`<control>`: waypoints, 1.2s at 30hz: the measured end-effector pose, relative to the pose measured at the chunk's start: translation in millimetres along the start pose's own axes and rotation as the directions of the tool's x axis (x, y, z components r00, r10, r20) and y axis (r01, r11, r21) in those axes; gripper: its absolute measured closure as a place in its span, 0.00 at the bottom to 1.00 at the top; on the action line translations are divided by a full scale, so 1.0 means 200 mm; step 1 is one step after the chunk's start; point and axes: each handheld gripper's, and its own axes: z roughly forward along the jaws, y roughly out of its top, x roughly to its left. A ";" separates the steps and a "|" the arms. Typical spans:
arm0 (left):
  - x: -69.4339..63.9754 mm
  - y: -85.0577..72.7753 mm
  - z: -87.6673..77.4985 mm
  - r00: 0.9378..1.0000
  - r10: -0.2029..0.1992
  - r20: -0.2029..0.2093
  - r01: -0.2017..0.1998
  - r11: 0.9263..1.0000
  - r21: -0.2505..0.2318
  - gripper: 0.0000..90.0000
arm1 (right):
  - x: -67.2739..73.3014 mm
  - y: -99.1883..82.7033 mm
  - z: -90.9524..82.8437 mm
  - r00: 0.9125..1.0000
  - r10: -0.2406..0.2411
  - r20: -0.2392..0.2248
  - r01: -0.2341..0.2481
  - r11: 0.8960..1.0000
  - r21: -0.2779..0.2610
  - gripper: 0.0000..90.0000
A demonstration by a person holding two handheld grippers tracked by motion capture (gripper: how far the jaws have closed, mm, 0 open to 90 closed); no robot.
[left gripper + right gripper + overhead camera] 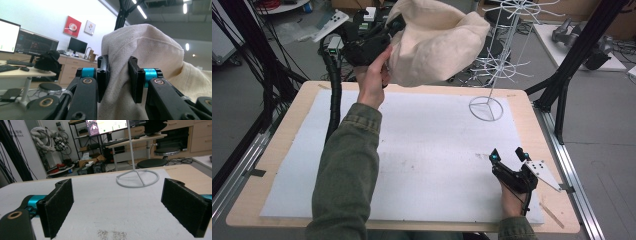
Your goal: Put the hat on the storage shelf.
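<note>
Holding cream cloth bag (437, 42) aloft, left gripper (117, 77) jaws clenched on fabric; right gripper (509, 156) jaws spread, resting on white mat (422, 150) near wire stand (492, 65).

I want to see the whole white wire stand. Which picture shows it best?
The high view: the white wire stand shows from round base to spiky arms. The right gripper view shows its base ring and pole. In the left gripper view, cream cloth sits between the jaws instead.

Cream cloth (437, 42) above white rack (504, 55)
</note>
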 end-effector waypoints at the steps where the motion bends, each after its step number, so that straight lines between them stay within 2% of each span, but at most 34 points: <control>1: -0.01 0.00 0.03 1.000 -0.011 0.009 0.011 1.000 -0.005 0.82 | 0.00 0.00 0.00 1.000 -0.002 0.000 0.002 1.000 -0.003 0.11; 6: -0.03 -0.04 0.17 0.997 -0.049 0.053 0.051 0.998 -0.028 0.81 | -0.01 0.00 0.00 1.000 0.007 0.005 -0.007 1.000 -0.006 0.11; 11: -0.08 -0.03 0.32 0.994 -0.062 0.093 0.067 0.997 -0.045 0.81 | -0.01 0.01 -0.01 1.000 0.015 0.007 -0.015 1.000 -0.013 0.11; 13: -0.10 -0.03 0.37 0.994 -0.061 0.095 0.066 0.997 -0.051 0.81 | -0.01 0.01 -0.01 1.000 0.012 0.007 -0.012 1.000 -0.012 0.11; 17: -0.10 -0.02 0.46 0.995 -0.065 0.072 0.069 0.996 -0.057 0.82 | -0.01 0.01 -0.01 1.000 0.012 0.005 -0.012 1.000 -0.013 0.11; 22: -0.08 -0.05 0.56 0.993 -0.094 0.072 0.100 0.991 -0.088 0.82 | -0.02 0.01 -0.02 1.000 0.018 0.004 -0.018 1.000 -0.019 0.11; 30: -0.04 -0.16 0.72 0.995 -0.094 0.011 0.095 0.991 -0.098 0.82 | -0.03 0.00 -0.03 1.000 0.020 0.007 -0.019 1.000 -0.014 0.11; 35: 0.01 -0.24 0.78 0.993 -0.111 -0.031 0.108 0.989 -0.096 0.81 | -0.04 0.00 -0.03 1.000 0.013 0.004 -0.012 1.000 -0.019 0.11; 36: 0.02 -0.26 0.78 0.993 -0.113 -0.028 0.110 0.990 -0.091 0.81 | -0.04 0.00 -0.04 1.000 0.013 0.005 -0.013 1.000 -0.018 0.11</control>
